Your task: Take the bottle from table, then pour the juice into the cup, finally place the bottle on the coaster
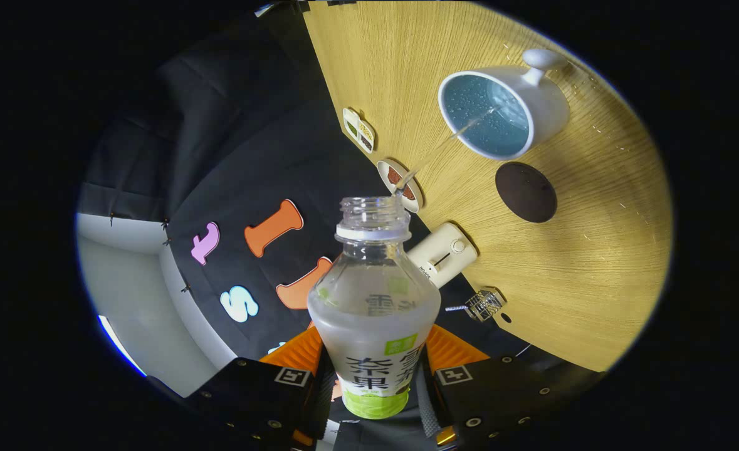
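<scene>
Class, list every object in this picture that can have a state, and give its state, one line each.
Bottle: uncapped, tilted, held between both fingers, pouring a thin stream.
Cup: on the table, receiving the stream, droplets inside.
Coaster: bare, beside the cup.
Gripper: shut on the bottle.

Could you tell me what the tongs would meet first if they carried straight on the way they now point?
The tongs are shut on the bottle, tilted and pouring into the cup. Straight ahead past the bottle's mouth lies a small round dish at the table edge, probably first, though depth is unclear.
</scene>
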A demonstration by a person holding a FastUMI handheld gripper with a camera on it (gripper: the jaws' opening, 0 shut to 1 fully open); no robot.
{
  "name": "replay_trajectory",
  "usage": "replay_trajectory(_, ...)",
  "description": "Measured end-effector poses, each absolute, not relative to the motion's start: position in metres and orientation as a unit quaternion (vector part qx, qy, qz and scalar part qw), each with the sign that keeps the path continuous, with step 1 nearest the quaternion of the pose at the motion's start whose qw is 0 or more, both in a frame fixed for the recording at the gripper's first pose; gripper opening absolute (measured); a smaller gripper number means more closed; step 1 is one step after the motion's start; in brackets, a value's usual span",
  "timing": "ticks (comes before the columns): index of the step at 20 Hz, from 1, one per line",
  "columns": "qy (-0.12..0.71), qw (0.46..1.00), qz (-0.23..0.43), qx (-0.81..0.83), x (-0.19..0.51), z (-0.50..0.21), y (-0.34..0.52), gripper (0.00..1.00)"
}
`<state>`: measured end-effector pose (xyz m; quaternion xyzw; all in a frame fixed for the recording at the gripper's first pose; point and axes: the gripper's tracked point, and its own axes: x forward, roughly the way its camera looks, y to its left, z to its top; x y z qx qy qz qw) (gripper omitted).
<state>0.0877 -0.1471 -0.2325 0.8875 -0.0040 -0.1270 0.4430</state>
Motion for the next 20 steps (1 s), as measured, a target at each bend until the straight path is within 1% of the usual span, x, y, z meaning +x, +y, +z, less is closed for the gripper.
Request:
replay_trajectory(4,-0.007,0.423,-0.130,0.897,0.0867,-0.2336,-0.1496,0.58)
replay_trajectory(11,-0.004,0.414,-0.130,0.901,0.0901,-0.2326,-0.1510,0.58)
replay_trajectory(17,0.005,0.428,-0.132,0.894,0.0887,-0.2376,-0.1472,0.58)
replay_trajectory(20,0.012,0.449,-0.131,0.884,0.0883,-0.2390,-0.1447,0.58)
